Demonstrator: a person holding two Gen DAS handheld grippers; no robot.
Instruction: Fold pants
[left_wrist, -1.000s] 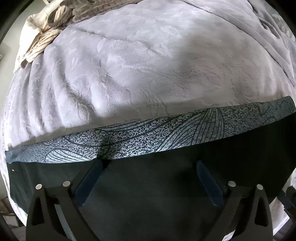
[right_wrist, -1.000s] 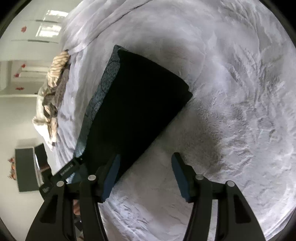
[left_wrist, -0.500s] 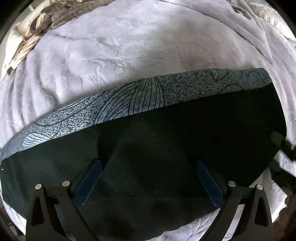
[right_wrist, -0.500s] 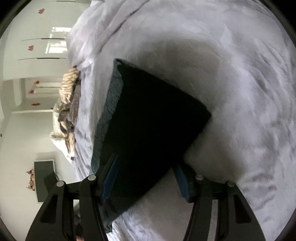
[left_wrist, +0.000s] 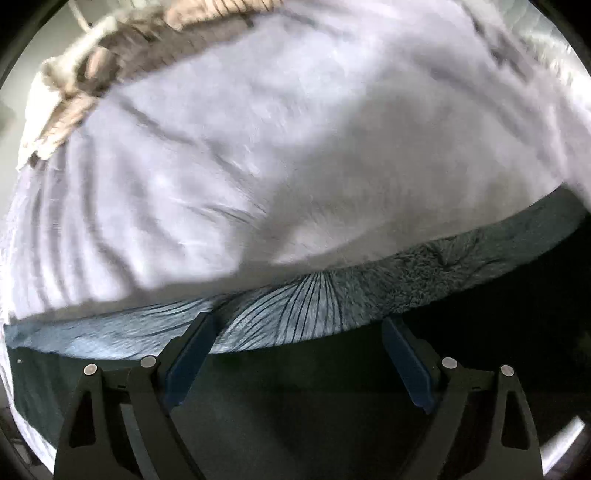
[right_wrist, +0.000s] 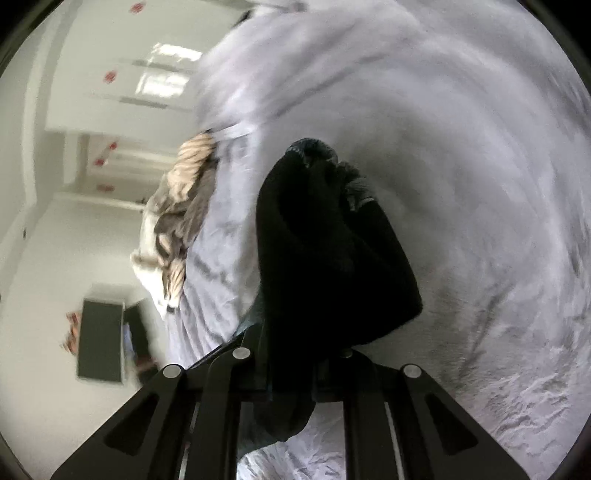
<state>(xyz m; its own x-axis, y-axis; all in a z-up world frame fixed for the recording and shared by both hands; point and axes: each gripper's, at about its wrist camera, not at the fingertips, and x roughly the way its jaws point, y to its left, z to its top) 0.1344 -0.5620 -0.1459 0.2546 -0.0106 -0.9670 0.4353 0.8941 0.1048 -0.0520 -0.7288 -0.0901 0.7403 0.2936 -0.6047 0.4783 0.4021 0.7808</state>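
Note:
The dark pants (left_wrist: 332, 387) with a blue-grey leaf-patterned strip (left_wrist: 314, 310) lie folded on a pale lilac bedspread (left_wrist: 258, 166). My left gripper (left_wrist: 295, 354) is open, its blue-padded fingers (left_wrist: 188, 358) spread just above the dark cloth near the patterned strip. In the right wrist view my right gripper (right_wrist: 291, 369) is shut on an end of the pants (right_wrist: 325, 251). The cloth bunches up and rises from the jaws, and the fingertips are hidden in it. The bedspread (right_wrist: 461, 184) lies beneath.
A beige and brown striped bundle of cloth lies at the far edge of the bed (left_wrist: 85, 74) and shows in the right wrist view (right_wrist: 181, 206). Beyond the bed are white walls, a window (right_wrist: 162, 70) and a dark screen (right_wrist: 101, 332).
My right gripper has closed on the end of the pants and lifted it, bunching the cloth. The left gripper has shifted toward the patterned strip and stays open.

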